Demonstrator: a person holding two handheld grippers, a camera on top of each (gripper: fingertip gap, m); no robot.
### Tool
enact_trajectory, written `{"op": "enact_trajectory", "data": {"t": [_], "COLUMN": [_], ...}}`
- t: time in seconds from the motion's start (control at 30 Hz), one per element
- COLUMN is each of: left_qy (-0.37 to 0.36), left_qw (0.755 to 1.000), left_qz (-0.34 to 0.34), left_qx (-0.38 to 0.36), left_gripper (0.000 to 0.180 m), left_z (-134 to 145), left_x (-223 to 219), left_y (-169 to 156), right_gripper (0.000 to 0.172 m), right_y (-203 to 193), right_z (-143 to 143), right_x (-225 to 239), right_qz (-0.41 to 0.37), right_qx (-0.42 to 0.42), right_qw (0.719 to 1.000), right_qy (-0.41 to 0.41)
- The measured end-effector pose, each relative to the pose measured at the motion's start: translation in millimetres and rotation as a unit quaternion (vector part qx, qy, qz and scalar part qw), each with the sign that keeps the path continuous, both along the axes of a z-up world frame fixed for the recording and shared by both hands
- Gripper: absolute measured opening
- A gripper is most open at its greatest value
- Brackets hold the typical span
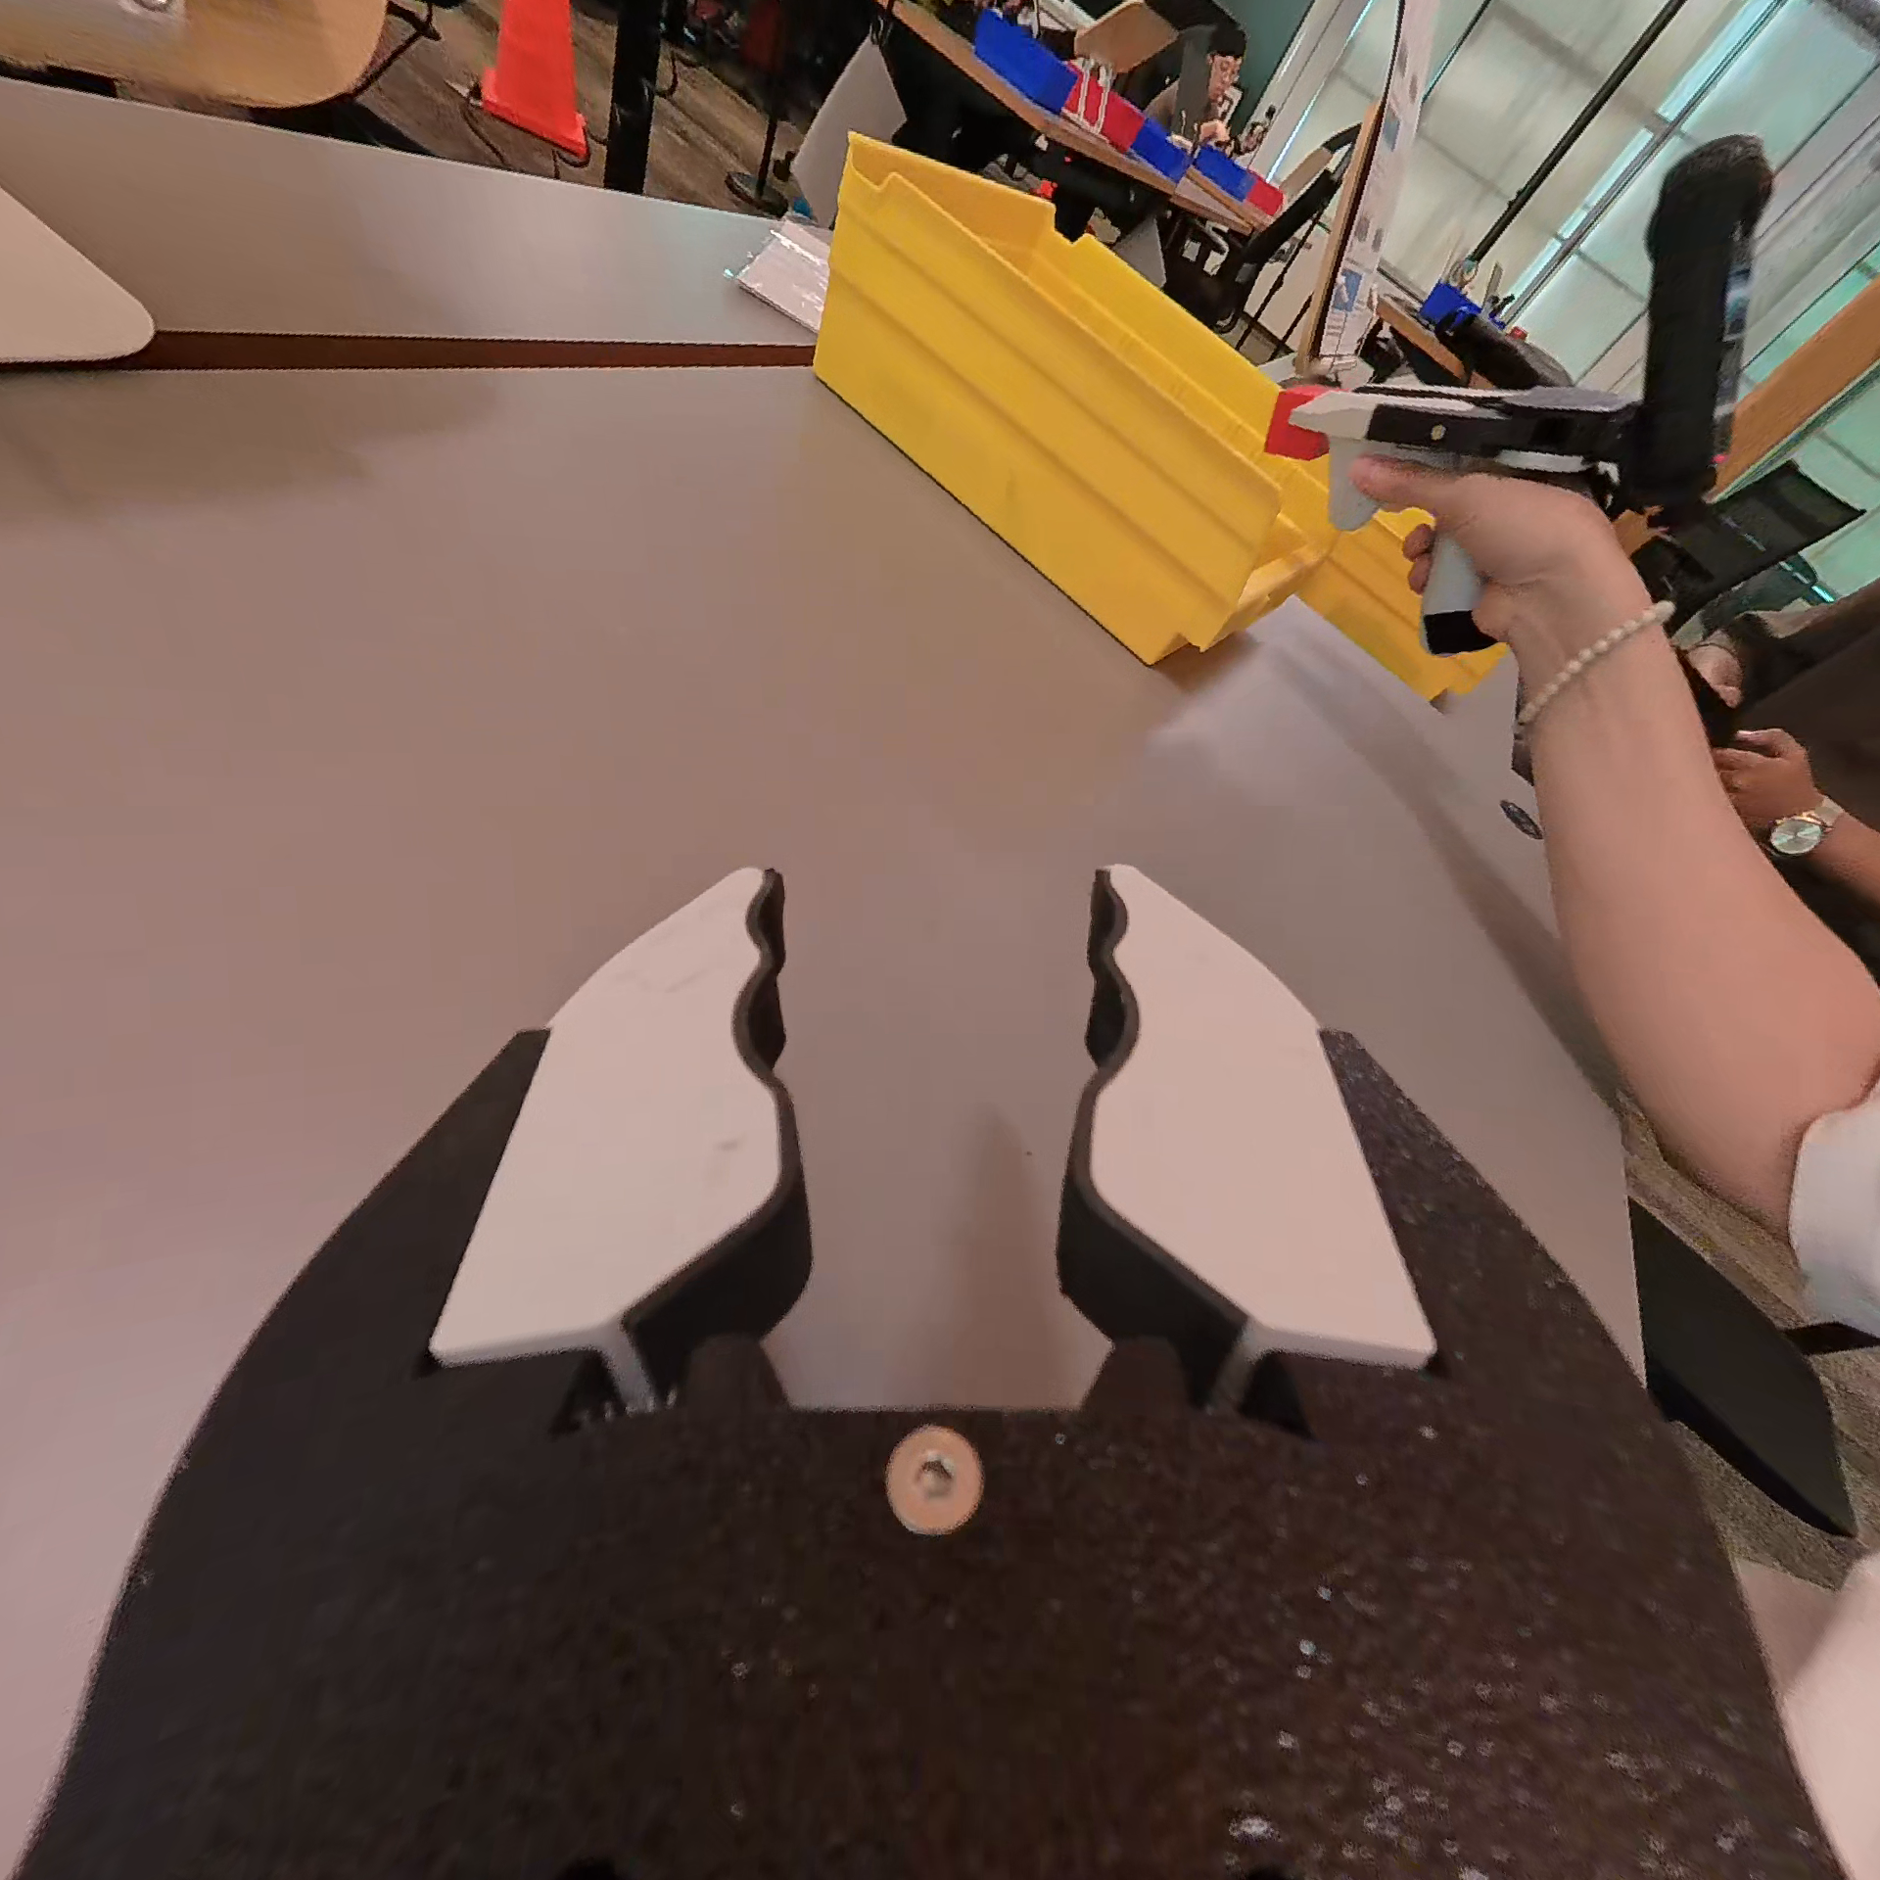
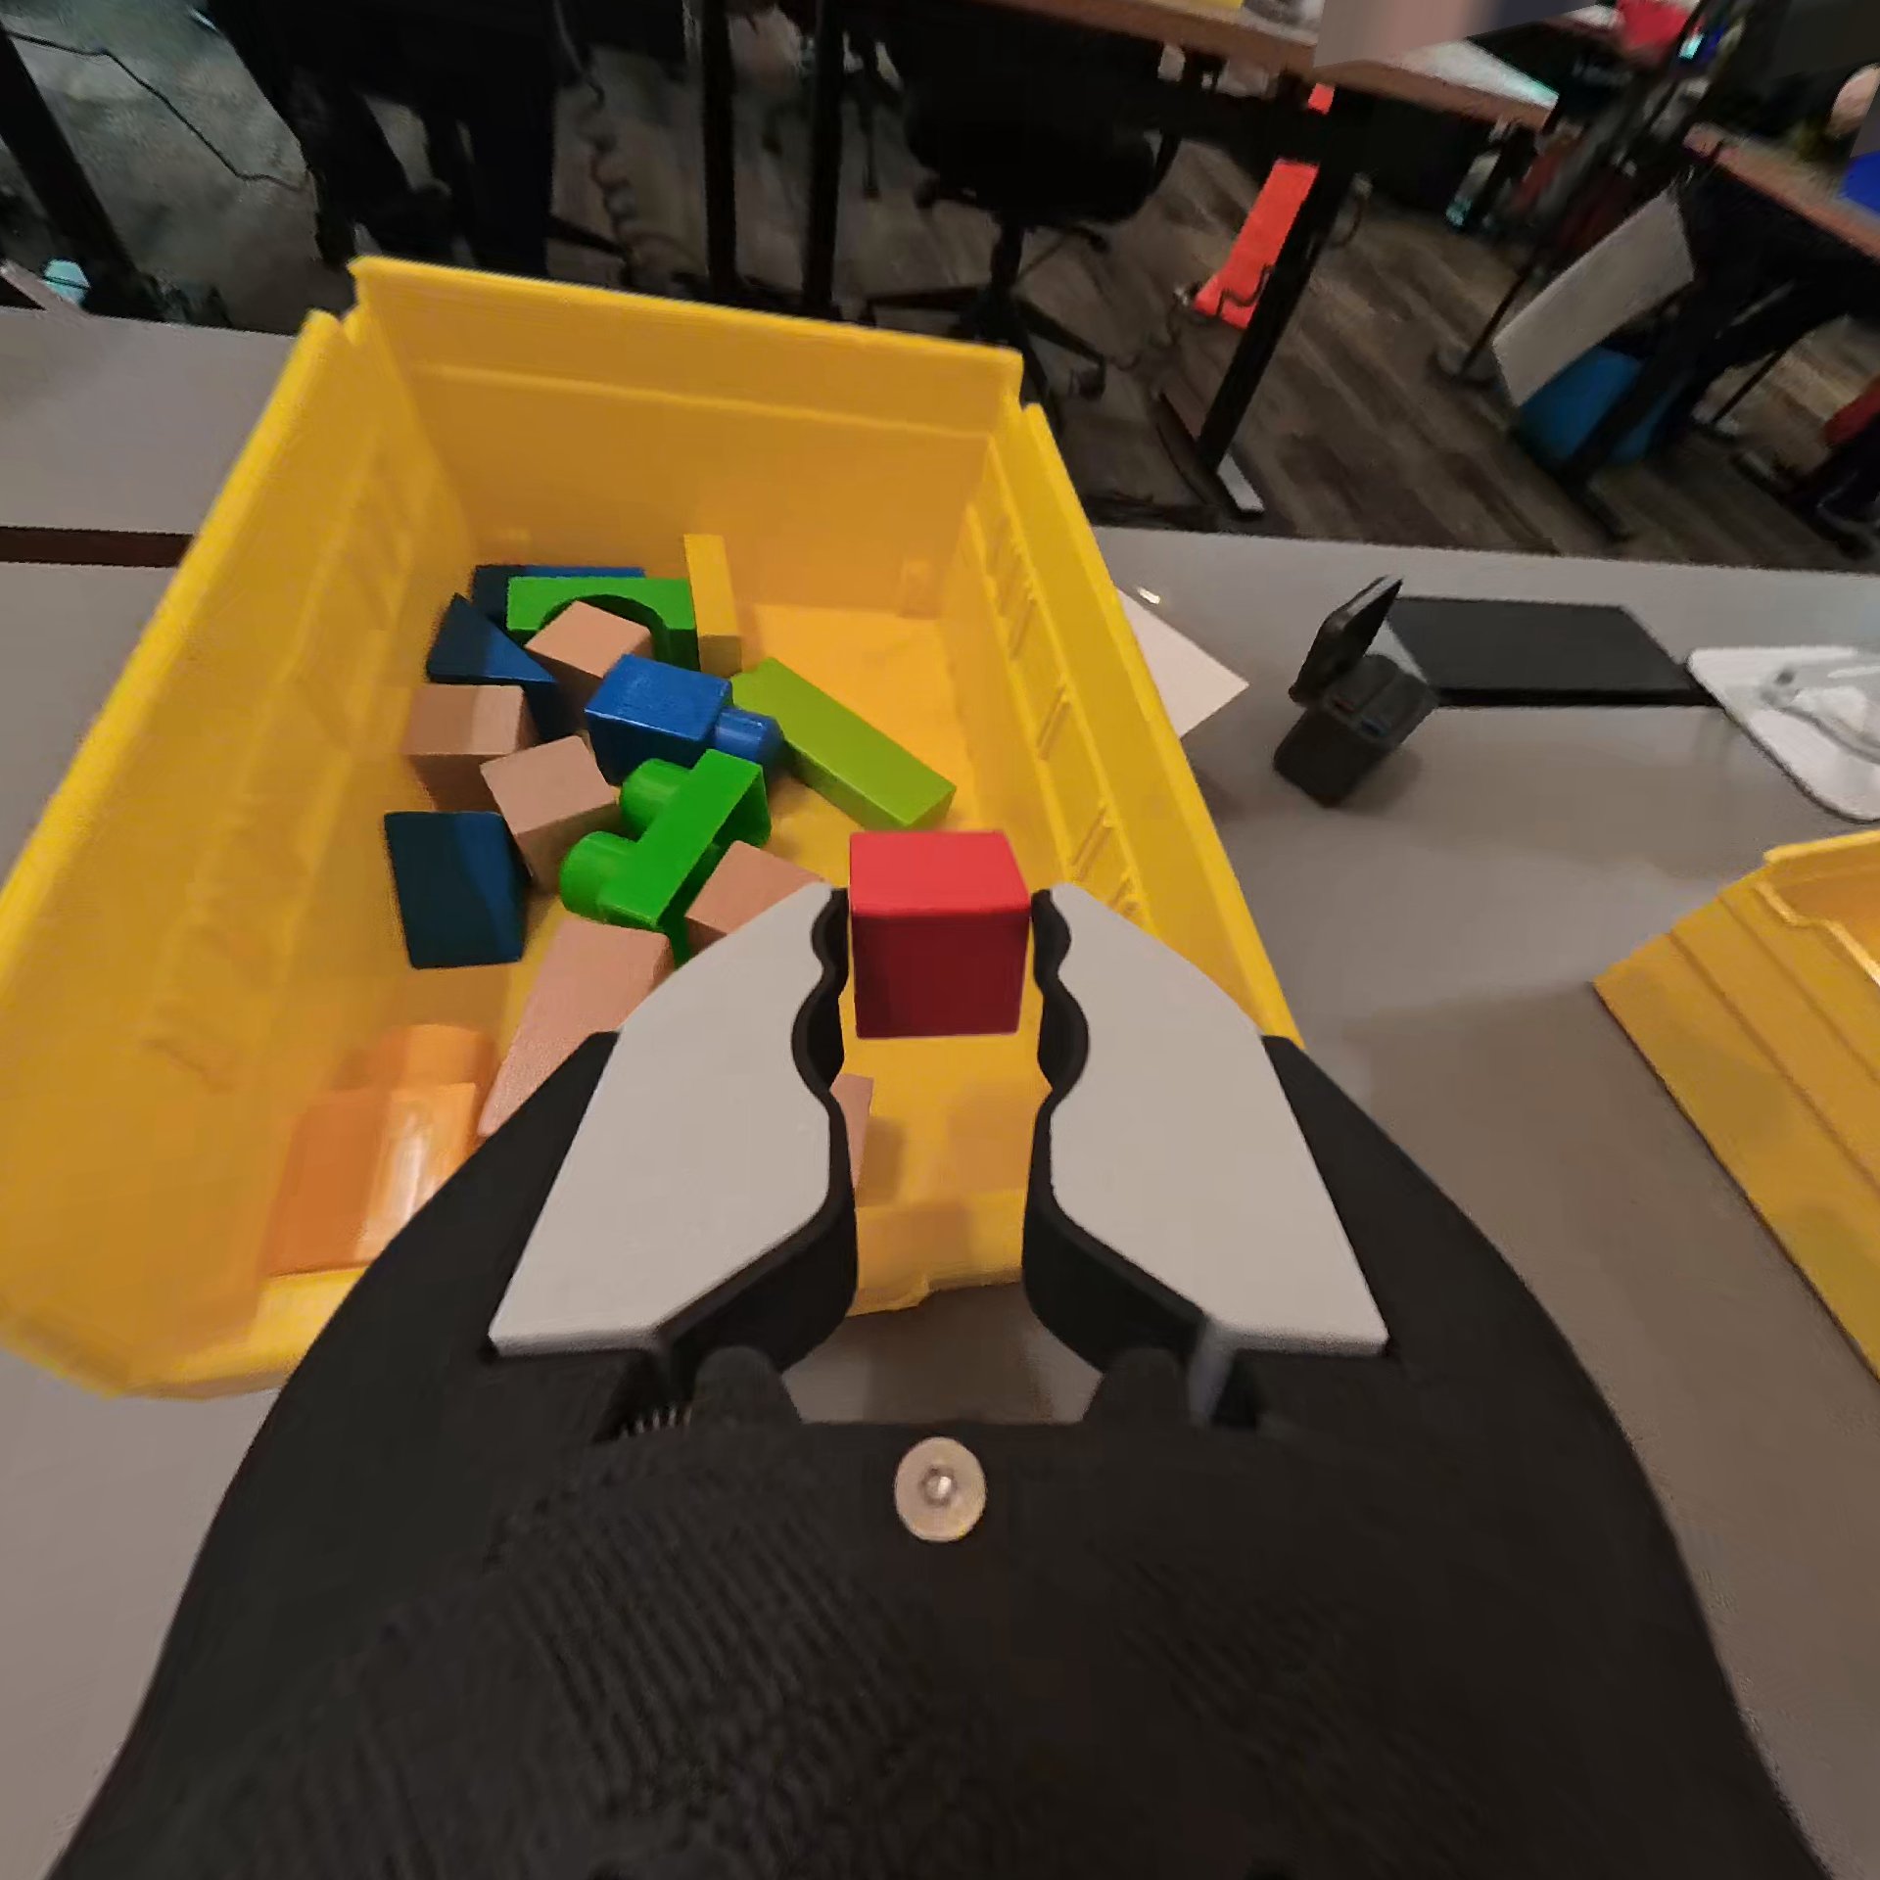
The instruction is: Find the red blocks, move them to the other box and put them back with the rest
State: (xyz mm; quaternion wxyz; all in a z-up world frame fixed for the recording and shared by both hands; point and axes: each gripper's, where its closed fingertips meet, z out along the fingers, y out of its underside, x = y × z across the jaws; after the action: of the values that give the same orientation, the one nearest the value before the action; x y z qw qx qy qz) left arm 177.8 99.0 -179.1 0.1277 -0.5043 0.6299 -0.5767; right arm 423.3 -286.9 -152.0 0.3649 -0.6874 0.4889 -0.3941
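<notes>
I am holding the red cube [image 2: 936, 931] clamped in the right gripper [image 2: 938, 916] over the yellow bin [image 2: 651, 336], its mixed blocks [image 2: 651, 773] at ten o'clock, left gripper [image 1: 936, 885] spread and bare; slackening now risks dropping it there.

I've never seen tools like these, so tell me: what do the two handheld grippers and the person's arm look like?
Each gripper has a wide, rough black body with a silver screw, and two pale grey fingers lined with wavy black pads. Seen from the side, the right one has a grey pistol handle and a black upright mount. The person wears a pearl bracelet and a white sleeve.
</notes>
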Motion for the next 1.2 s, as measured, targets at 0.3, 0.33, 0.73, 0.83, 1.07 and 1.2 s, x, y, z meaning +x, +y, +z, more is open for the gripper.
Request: {"op": "enact_trajectory", "data": {"t": [0.3,0.33,0.73,0.83,1.07,1.2], "left_qy": [0.01,0.011,-0.03,-0.034,0.136,0.24], "left_qw": [1.0,1.0,0.996,0.987,0.931,0.89], "left_qz": [0.004,0.003,0.066,0.127,0.203,0.163], "left_qx": [0.019,0.021,0.055,0.09,0.272,0.351], "left_gripper": [0.058,0.058,0.058,0.055,0.052,0.042], "left_z": [-7,-8,27,54,62,22], "left_x": [1,1,-8,-22,-63,-69], "left_y": [0,0,43,95,266,340], "right_gripper": [0.068,0.068,0.071,0.069,0.067,0.066], "right_y": [17,30,216,225,226,230], "right_z": [22,29,69,64,60,58], "right_x": [-32,-44,-176,-179,-175,-173], "right_qz": [0.03,0.054,0.32,0.334,0.339,0.345], "right_qx": [0.036,0.042,0.013,0.01,0.026,0.028], "right_qw": [0.998,0.997,0.935,0.93,0.93,0.928], "right_qy": [-0.034,-0.044,-0.152,-0.153,-0.14,-0.136]}}
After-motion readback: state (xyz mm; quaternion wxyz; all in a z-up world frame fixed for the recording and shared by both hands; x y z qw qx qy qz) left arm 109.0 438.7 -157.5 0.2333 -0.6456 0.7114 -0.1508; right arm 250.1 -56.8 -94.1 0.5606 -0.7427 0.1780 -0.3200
